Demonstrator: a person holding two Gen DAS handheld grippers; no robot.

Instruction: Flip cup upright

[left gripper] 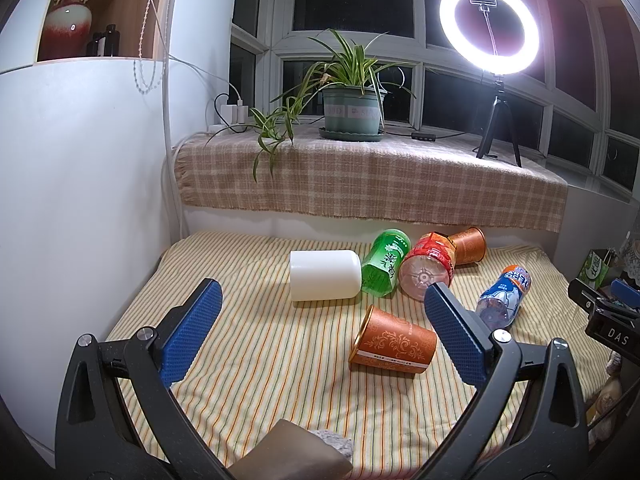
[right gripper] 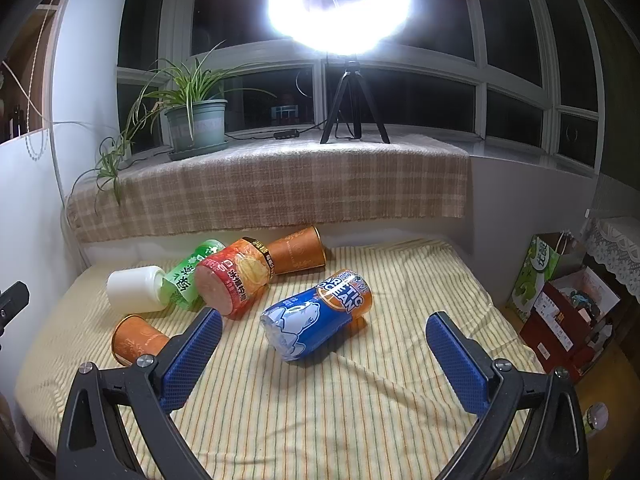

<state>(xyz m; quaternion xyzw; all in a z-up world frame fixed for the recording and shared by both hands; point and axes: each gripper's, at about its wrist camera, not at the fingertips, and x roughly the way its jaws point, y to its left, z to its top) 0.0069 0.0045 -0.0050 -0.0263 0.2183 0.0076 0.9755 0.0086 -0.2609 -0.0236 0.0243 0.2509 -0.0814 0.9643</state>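
The big bench with the yellow striped cloth [left gripper: 260, 360] holds all the things. On the far sill stand a bright round ring lamp [left gripper: 489, 20] and a green potted plant [left gripper: 352, 108]. The left gripper [left gripper: 322, 314] is wide open and holds nothing. The right gripper [right gripper: 324, 340] is wide open too, with the blue plastic bottle [right gripper: 316, 316] lying near, ahead between its fingers. A white plastic jar [left gripper: 325, 275] lies on its side in the middle, touching a green bottle [left gripper: 386, 262], which touches a red bottle [left gripper: 428, 266]. The near orange paper cup [left gripper: 394, 342] lies on its side, just ahead of the left gripper, mouth to the left. A second orange paper cup [left gripper: 470, 245] lies far back.
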